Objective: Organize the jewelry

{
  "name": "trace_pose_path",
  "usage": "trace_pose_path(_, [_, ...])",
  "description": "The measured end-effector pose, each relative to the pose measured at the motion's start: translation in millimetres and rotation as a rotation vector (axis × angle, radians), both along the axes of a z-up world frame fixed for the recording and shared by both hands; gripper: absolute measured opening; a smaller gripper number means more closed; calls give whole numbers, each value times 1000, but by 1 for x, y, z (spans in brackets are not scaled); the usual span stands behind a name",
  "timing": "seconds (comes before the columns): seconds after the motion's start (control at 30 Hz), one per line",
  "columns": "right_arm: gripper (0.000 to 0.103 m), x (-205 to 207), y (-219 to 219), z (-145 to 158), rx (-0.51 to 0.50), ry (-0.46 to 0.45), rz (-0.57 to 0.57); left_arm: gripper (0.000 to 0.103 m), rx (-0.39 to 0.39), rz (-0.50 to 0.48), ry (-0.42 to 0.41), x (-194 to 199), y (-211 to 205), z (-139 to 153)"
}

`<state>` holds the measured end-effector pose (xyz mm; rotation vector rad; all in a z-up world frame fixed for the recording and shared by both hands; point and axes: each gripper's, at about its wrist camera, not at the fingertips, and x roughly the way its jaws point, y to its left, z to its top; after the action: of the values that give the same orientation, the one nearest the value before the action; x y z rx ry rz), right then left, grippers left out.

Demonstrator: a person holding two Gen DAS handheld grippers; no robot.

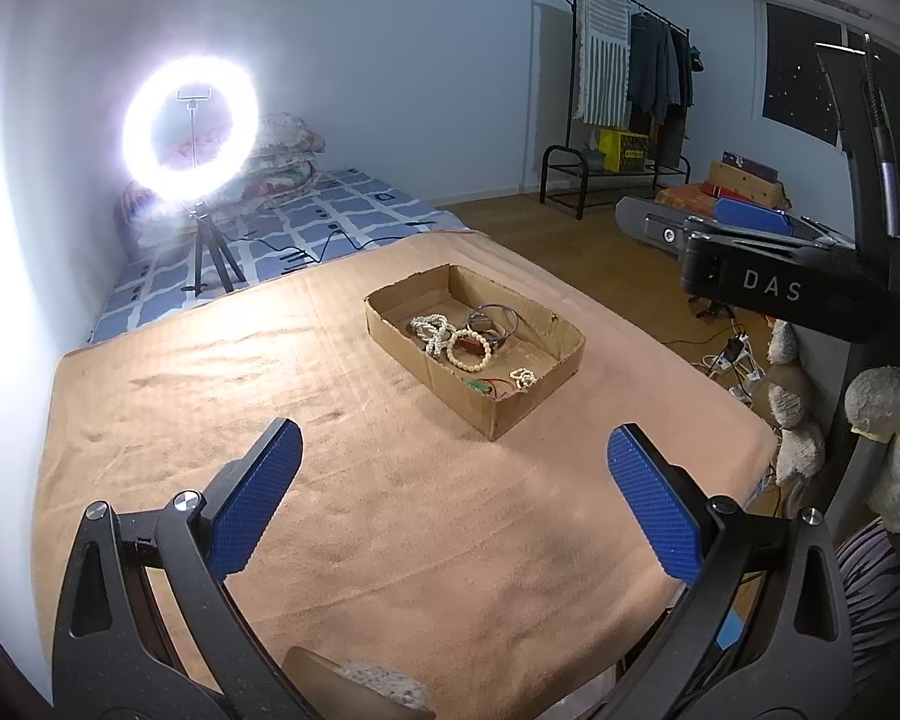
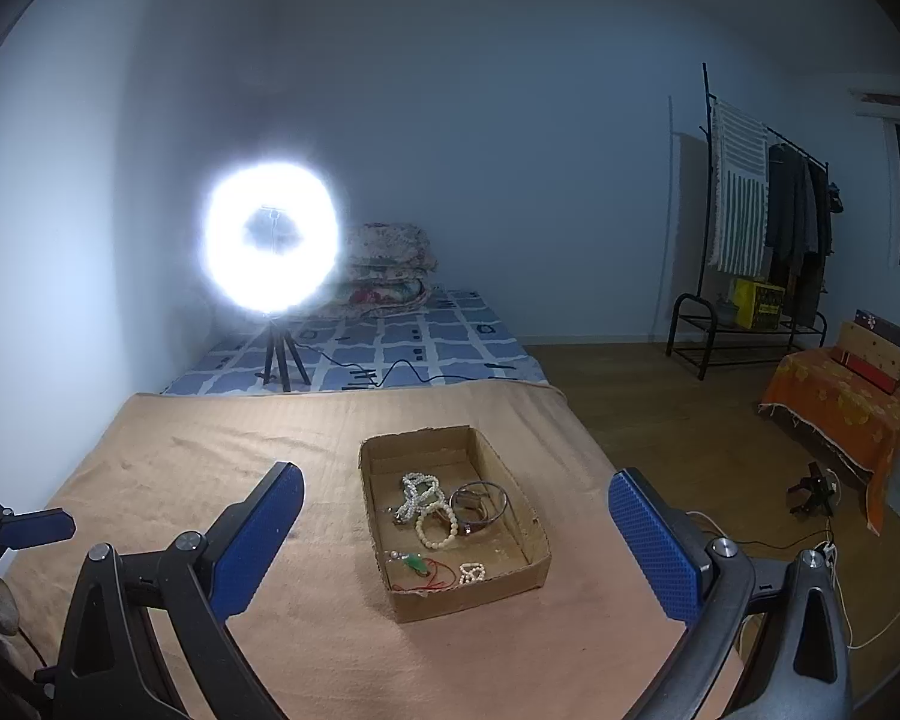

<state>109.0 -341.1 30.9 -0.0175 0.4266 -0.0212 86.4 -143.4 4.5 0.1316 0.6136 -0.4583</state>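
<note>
A shallow cardboard box [image 1: 528,408] [image 2: 528,588] sits on a tan blanket. It holds a pearl necklace [image 1: 431,327] [image 2: 417,495], a cream bead bracelet [image 1: 471,351] [image 2: 437,527], a metal bangle [image 1: 498,318] [image 2: 483,501], a small pearl piece [image 1: 523,377] [image 2: 471,572] and a green pendant on red cord [image 1: 479,385] [image 2: 417,567]. My left gripper [image 1: 453,453] is open and empty, short of the box. My right gripper [image 2: 456,501] is open and empty, hovering above the box; it shows at the right of the left wrist view [image 1: 750,222].
The blanket [image 1: 270,396] [image 2: 210,456] covers a table. A bright ring light on a tripod [image 1: 192,126] [image 2: 270,240] stands on a bed behind. A clothes rack [image 1: 630,90] [image 2: 768,228] stands at the far wall. Stuffed toys [image 1: 882,408] lie off the right edge.
</note>
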Motion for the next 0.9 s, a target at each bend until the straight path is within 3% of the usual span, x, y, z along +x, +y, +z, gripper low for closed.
trace_pose_path(0.9, [103,0,-1,-2,3,11,2,103,-3,-4,11,1,-7,-3])
